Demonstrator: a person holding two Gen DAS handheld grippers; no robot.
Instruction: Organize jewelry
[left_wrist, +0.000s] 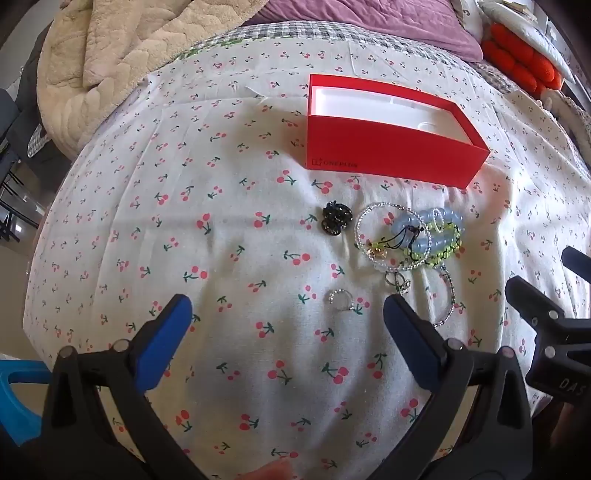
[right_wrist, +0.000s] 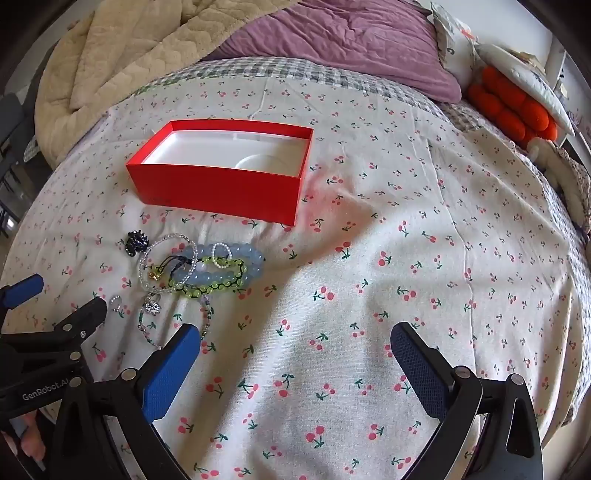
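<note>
Overhead, cherry-print sheet covers bed; red box on it, purple pillow behind.

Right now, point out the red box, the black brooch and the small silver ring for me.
red box (left_wrist: 388, 157): left wrist view, on its front wall.
black brooch (left_wrist: 335, 218): left wrist view, on its middle.
small silver ring (left_wrist: 341, 301): left wrist view, on its band.

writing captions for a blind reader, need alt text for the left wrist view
An open left gripper hangs over a cherry-print bedsheet, nothing between its blue fingers. Just ahead lie a small ring, a black trinket and a tangle of beaded bracelets. Beyond them sits an open, empty red box.
</note>
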